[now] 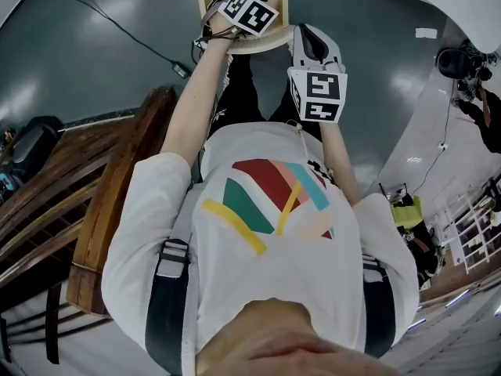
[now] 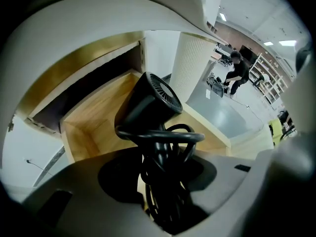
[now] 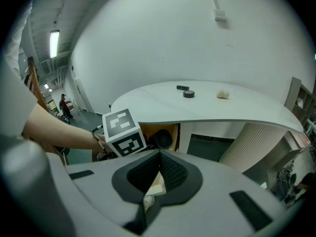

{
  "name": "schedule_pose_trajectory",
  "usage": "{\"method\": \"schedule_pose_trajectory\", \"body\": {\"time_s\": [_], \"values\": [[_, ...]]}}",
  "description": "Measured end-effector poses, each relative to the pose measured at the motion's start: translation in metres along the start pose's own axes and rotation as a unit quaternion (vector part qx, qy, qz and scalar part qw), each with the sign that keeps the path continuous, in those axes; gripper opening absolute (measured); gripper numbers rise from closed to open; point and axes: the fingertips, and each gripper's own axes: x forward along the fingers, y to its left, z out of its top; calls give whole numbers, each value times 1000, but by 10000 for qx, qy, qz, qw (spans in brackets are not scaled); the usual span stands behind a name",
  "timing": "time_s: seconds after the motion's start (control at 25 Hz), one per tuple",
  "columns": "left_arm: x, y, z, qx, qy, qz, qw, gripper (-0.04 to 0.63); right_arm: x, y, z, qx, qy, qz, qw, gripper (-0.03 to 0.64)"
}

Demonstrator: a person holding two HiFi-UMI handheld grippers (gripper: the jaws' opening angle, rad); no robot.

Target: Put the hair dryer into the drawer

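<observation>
Hanging over the wooden drawer [image 2: 94, 115], left gripper [image 2: 164, 174] clasps hair dryer [image 2: 148, 101]; right gripper [image 3: 157, 174] closed.

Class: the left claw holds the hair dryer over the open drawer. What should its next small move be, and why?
Probably lower the left claw a little into the drawer before releasing. The hair dryer, gripped by its coiled cord, hangs over the open wooden drawer, and contact with its floor cannot be confirmed.
</observation>
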Motion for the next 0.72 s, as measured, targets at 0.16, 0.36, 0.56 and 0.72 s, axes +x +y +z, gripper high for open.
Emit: {"method": "schedule_pose_trajectory", "body": {"time_s": [0.16, 0.36, 0.56, 0.72], "values": [[0, 12, -8, 237, 190, 382, 9988, 189, -1, 4, -1, -58, 10, -32, 10000, 11], [4, 23, -4, -111, 82, 783, 9968, 193, 0, 0, -5, -20, 42, -59, 10000, 11], [20, 21, -13, 107, 480, 991, 9939, 199, 1, -1, -10, -11, 97, -86, 9999, 11], [44, 13, -32, 126, 1116, 732, 9910, 198, 0, 0, -8, -9, 96, -67, 9999, 11]]}}
